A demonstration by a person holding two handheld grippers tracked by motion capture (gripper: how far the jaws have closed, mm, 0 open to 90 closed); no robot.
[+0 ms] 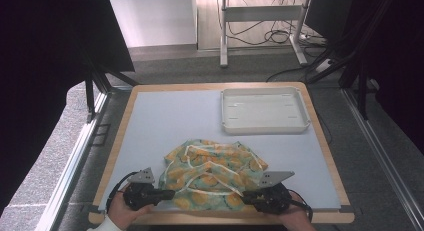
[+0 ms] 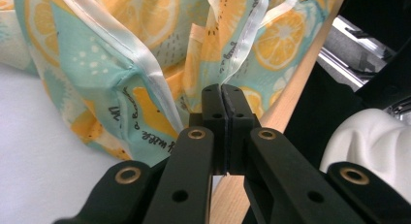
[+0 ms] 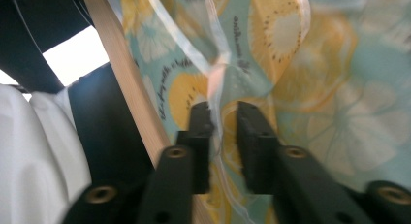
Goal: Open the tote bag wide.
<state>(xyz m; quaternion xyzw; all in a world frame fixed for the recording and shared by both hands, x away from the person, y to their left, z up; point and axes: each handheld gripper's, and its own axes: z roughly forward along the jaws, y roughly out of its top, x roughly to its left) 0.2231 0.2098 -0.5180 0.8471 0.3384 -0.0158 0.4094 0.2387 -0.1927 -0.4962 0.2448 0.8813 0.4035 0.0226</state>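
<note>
The counter, topped by a pale blue mat inside a wooden edge, carries a white tray at its far right corner. A crumpled cloth printed with yellow citrus slices on teal, edged in white trim, lies at the near middle, well apart from the tray. The 2 grippers sit at its near corners. The left gripper has its jaws pressed fully together on a fold of the cloth near the trim. The right gripper stands partly open, a strip of white trim hanging between its jaws, unclamped.
</note>
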